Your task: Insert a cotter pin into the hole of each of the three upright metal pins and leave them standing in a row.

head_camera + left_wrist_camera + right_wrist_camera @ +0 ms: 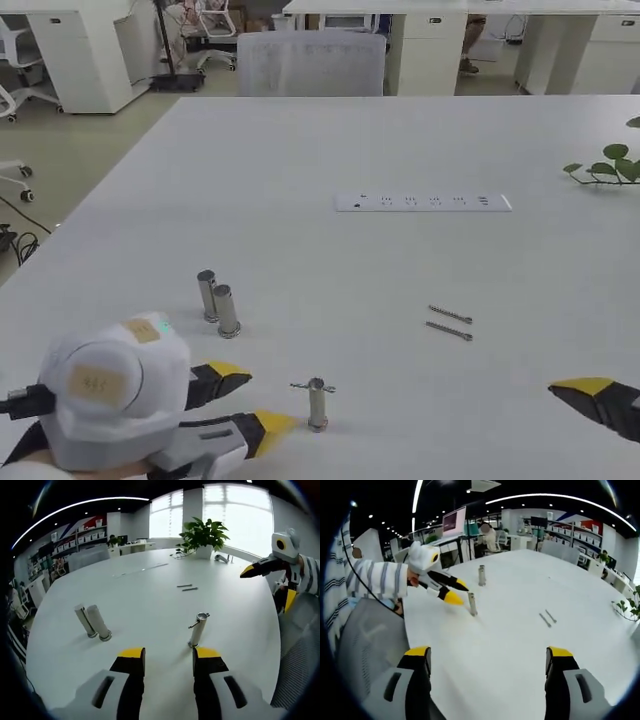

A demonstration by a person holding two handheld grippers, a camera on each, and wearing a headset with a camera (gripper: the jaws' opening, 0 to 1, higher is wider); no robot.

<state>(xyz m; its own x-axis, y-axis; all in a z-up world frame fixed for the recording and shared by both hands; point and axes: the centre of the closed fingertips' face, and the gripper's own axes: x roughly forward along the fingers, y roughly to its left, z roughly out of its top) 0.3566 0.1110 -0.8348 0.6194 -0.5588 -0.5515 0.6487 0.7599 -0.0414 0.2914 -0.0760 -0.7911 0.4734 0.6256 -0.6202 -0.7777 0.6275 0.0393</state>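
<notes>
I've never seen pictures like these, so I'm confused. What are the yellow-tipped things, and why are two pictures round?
Those are two hand-held grippers, like big tongs, worked by a person. The ordinary picture comes from a camera on the person's head, looking down at the white table. Each round picture comes from a small camera riding on one gripper, looking out between its jaws. The left gripper and the right gripper are both open, holding nothing. On the table stand two bare metal pins side by side, and a third metal pin near the left gripper, with a thin cotter pin through its top. Two loose cotter pins lie farther off, and a power strip beyond them.
</notes>
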